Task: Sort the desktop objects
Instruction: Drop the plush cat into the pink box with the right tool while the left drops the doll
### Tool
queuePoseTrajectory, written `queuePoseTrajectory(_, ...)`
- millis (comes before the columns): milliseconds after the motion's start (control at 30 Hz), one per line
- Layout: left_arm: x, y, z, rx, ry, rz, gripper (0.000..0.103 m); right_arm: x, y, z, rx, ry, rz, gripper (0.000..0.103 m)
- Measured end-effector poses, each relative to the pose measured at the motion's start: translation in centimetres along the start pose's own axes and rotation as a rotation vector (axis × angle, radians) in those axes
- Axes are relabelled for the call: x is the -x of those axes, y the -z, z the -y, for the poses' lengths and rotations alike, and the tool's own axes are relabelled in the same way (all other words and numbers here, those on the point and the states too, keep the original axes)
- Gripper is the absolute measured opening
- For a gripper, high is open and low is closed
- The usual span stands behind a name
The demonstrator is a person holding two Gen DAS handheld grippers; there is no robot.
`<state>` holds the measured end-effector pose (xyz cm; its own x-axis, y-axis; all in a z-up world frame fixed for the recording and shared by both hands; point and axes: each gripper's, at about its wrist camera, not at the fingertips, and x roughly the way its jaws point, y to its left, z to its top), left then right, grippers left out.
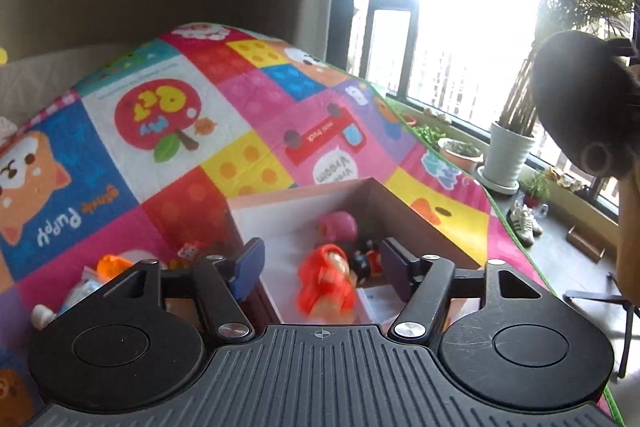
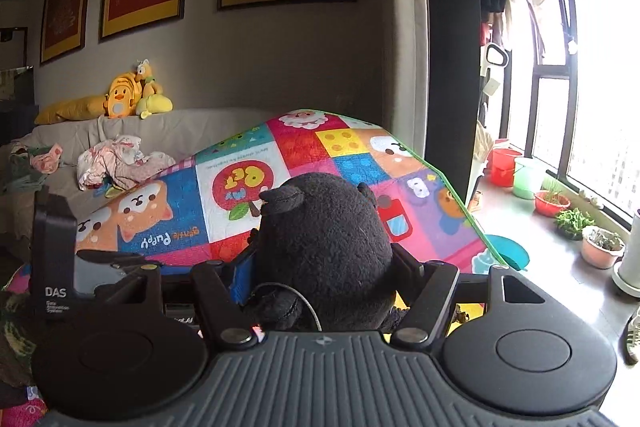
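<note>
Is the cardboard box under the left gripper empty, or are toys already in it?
Not empty. The open brown cardboard box holds a red-orange toy figure, a pink round toy and a small black-and-red figure.

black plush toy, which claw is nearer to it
Right. The right claw is shut on the black plush toy, which sits between its fingers. The left claw hangs open over the box of small toys; no plush shows in its view.

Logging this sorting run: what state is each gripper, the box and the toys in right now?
Left gripper: open, empty, above the box.
Right gripper: shut on black plush toy.
Cardboard box: open, holding toys.
Red-haired doll: lying in the box, blurred.
Pink toy: in the box.
</note>
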<state>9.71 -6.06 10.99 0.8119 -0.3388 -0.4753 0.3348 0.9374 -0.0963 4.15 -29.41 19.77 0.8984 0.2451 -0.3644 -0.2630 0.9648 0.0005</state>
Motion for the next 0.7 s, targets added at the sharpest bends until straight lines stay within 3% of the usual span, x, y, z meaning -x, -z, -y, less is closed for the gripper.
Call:
queuePoseTrajectory(33,0.8,0.8,-0.6,-0.010,-0.020,0.014,0.086,-1.0,-0.2,-0.2,-0.001,-0.005,-0.014,0.067)
queuePoseTrajectory(100,2.6,3.0,-1.9,-0.046,-0.081,0.026,0.087,-3.8,-0.6,-0.8,-0.028,-0.026,-0.063,0.067)
queuePoseTrajectory(233,4.5,6.9,-4.9,-0.037,-0.168,-0.040,0.088,-11.3,-0.5,-2.6,-0.106,-0.059,-0.213,0.067)
queuePoseTrajectory(367,5.8,9.5,-7.8,0.036,-0.208,-0.075,0.094,-18.0,0.8,-4.7,-0.121,-0.040,-0.365,0.067)
queuePoseTrajectory(467,5.9,10.6,-9.3,0.100,-0.178,-0.079,0.095,-20.2,2.1,-5.4,-0.145,-0.054,-0.494,0.069)
queuePoseTrajectory(600,5.1,11.4,-10.2,0.164,-0.135,-0.080,0.096,-17.8,0.7,-5.1,-0.146,0.007,-0.406,0.087)
queuePoseTrajectory(700,4.6,11.9,-10.2,0.186,-0.149,-0.090,0.097,-17.8,-1.3,-7.6,-0.015,0.040,-0.342,0.095)
